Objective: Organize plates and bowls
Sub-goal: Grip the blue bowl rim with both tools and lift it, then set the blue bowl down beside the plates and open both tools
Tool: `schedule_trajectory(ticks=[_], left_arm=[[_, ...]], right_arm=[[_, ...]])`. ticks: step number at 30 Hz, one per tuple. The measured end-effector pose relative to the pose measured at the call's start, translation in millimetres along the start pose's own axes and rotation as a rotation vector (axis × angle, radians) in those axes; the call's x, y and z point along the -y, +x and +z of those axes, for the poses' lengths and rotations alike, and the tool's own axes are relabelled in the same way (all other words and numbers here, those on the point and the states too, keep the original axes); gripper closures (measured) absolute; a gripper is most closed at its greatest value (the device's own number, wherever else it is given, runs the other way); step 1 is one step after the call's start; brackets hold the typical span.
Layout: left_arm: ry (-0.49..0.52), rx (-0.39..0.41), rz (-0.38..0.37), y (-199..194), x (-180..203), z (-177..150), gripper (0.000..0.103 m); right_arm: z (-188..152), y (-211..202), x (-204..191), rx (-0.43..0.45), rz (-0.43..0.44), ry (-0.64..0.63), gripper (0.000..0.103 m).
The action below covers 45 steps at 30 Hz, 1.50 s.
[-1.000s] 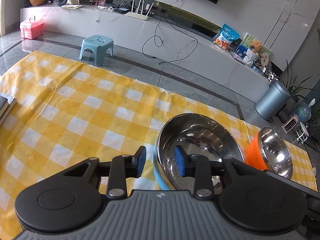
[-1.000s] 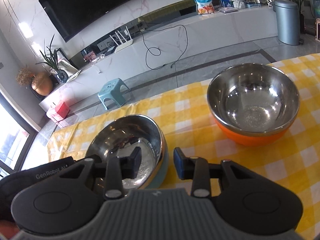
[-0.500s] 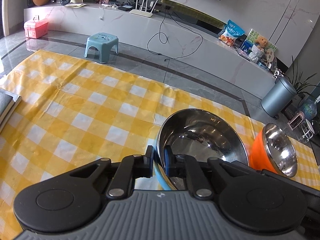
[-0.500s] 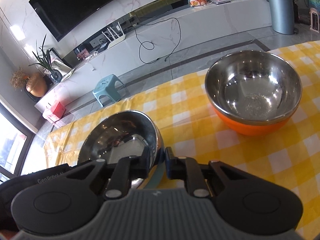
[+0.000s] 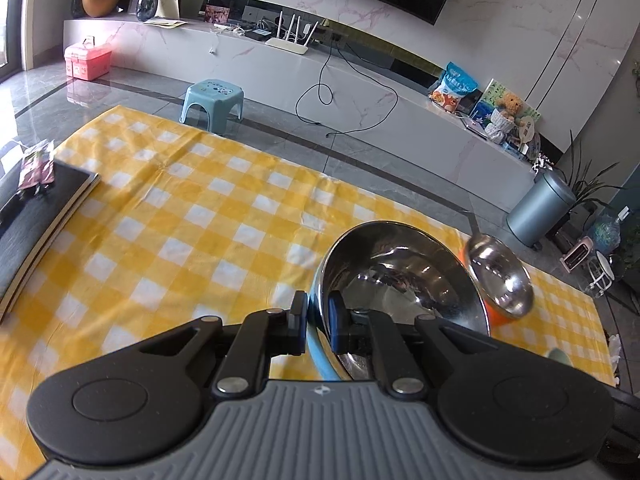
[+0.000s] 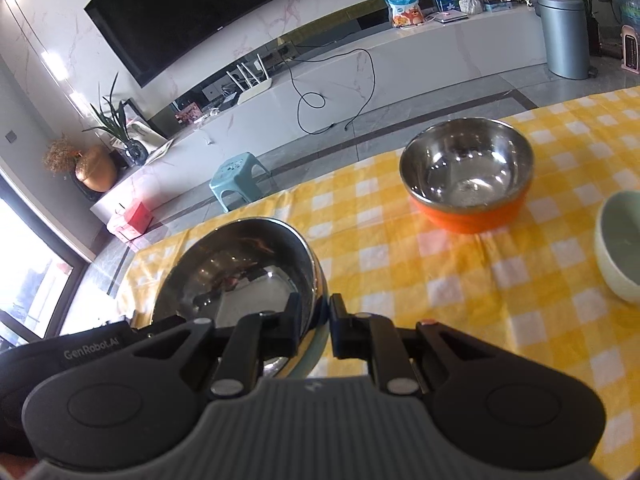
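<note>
While both tongs (image 5: 318, 322) (image 6: 314, 326) pinch the blue bowl's (image 5: 404, 280) rim, seemingly lifted, open cloth (image 5: 160, 220) lies leftward.

Three bowls were on the yellow checked cloth (image 6: 460, 280): one blue-sided steel bowl (image 6: 240, 276), one orange-sided steel bowl (image 6: 468, 176), one pale green bowl (image 6: 620, 248). Two grippers were out, left gripper (image 5: 318, 320) and right gripper (image 6: 314, 324). One stool (image 5: 212, 100), one bin (image 5: 538, 208), one pink box (image 5: 86, 58), one router (image 5: 288, 42)
</note>
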<state>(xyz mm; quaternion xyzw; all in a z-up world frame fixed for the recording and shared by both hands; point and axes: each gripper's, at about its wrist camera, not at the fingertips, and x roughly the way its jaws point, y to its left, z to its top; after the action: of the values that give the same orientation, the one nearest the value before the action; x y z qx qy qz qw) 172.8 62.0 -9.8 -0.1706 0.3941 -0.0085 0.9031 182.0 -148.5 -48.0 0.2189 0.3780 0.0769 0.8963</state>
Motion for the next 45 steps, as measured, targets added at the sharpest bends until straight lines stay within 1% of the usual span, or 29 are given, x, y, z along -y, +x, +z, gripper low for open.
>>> schedule_trajectory(ticks=[6, 11, 16, 23, 26, 30, 37, 42, 45], left_arm=[[-0.009, 0.008, -0.02, -40, 5, -32, 0.092], [-0.022, 0.015, -0.059, -67, 11, -57, 0.091], [-0.011, -0.005, -0.106, -80, 22, -85, 0.091], [0.035, -0.074, -0.17, -82, 40, -122, 0.09], [0.054, -0.087, -0.185, -85, 46, -132, 0.09], [0.065, -0.119, -0.198, -85, 49, -142, 0.09], [0.015, -0.216, -0.205, -75, 46, -155, 0.09], [0.016, -0.258, -0.192, -68, 49, -163, 0.089], [0.016, -0.276, -0.2, -66, 49, -166, 0.088]], right_arm=[[-27, -53, 7, 0.012, 0.018, -0.001, 0.091], [-43, -93, 19, 0.032, 0.031, 0.013, 0.091], [-60, -130, 37, 0.057, 0.011, 0.018, 0.091], [-80, -166, 71, 0.072, -0.039, 0.061, 0.091], [-86, -176, 82, 0.067, -0.062, 0.074, 0.092], [-97, -184, 93, 0.035, -0.085, 0.089, 0.092], [-107, -185, 102, 0.009, -0.126, 0.104, 0.093], [-111, -179, 109, -0.017, -0.151, 0.116, 0.093], [-113, -177, 114, -0.022, -0.16, 0.128, 0.093]])
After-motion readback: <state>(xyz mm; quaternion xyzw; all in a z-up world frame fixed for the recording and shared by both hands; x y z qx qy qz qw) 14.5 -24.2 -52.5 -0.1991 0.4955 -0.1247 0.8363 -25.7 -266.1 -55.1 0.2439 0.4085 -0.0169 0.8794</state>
